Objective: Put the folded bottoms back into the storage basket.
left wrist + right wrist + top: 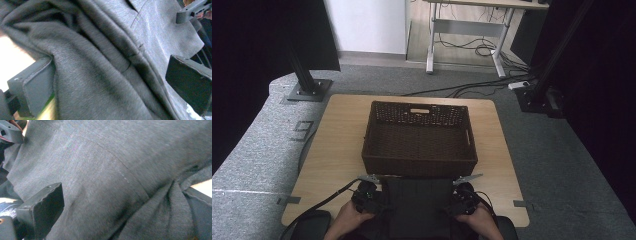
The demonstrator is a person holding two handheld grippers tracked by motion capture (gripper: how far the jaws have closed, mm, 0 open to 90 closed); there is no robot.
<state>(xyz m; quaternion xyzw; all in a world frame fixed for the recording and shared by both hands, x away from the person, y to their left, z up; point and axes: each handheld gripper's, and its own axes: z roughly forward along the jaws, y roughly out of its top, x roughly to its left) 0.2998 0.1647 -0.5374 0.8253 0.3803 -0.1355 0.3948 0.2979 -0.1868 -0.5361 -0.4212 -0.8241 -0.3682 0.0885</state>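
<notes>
Dark grey garment (417, 205) bunched between both grippers' jaws, left gripper (371, 192) and right gripper (460, 196) clamped on it.

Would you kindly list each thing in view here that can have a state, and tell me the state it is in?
Basket: upright on the table, empty.
Dark grey cloth: folded flat at the near table edge, bunched where it is gripped.
Left gripper: jaws around a fold of the cloth, grip not certain.
Right gripper: jaws around the cloth's other side, grip not certain.
</notes>
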